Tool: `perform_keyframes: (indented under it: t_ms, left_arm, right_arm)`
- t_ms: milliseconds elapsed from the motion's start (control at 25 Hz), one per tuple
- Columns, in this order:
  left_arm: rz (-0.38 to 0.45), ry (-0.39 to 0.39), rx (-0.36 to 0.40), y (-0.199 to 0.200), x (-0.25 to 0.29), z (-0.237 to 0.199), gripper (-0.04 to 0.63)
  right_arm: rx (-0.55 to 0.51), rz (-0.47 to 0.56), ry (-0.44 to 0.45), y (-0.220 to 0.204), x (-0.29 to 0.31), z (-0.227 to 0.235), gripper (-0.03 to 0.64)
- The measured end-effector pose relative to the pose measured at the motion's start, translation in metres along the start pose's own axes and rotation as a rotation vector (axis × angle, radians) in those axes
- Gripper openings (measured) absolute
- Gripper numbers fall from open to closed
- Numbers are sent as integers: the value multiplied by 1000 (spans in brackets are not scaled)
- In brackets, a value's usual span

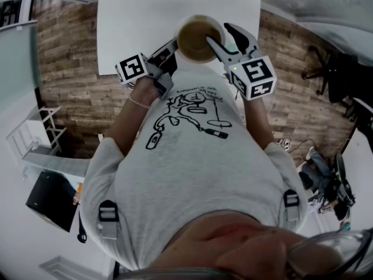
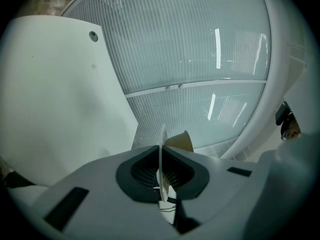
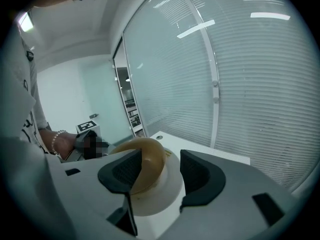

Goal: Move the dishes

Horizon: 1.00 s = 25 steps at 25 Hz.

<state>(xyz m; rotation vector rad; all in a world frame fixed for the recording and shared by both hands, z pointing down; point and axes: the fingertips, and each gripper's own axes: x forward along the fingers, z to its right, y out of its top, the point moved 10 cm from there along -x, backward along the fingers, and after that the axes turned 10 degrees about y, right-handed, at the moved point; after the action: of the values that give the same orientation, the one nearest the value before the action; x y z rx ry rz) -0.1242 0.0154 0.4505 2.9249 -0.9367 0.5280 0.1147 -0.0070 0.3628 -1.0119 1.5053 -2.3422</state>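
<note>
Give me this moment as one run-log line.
left claw: shut on plate rim | right claw: open, astride bowl rim | bowl: on plate

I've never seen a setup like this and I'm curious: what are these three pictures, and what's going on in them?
There is no robot here: a person holds a two-jaw gripper in each hand. The head view looks down from a camera on the person's head. The other two views ride on the grippers and look along their jaws. At the near edge of the white table is a brown bowl sitting on a white plate. The left gripper is shut on the plate's rim. The right gripper is open, its jaws straddling the bowl's rim without clamping it.
</note>
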Motion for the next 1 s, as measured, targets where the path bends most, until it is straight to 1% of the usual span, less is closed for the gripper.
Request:
perform_keyframes:
  t_ms: [160,400,680,800,1000]
  left_arm:
    - [1,-3,6,0,1,1,12]
    - [1,-17,1,-2,4,3,12]
    - [0,-22,-8,0,1,3,12]
    - [-3,-15,0,2,-1,1,12]
    - [1,-8,-5,2,-1,-1,12]
  right_arm:
    - [22,-50,23,-2,9,1,258]
    - [47,-87,37,-5,15,5,243]
    - [45,-97,14,-3,20,3,132]
    - [43,-97,-2,-5,22,1,58]
    - [55,-92,3,-5,24,0,44]
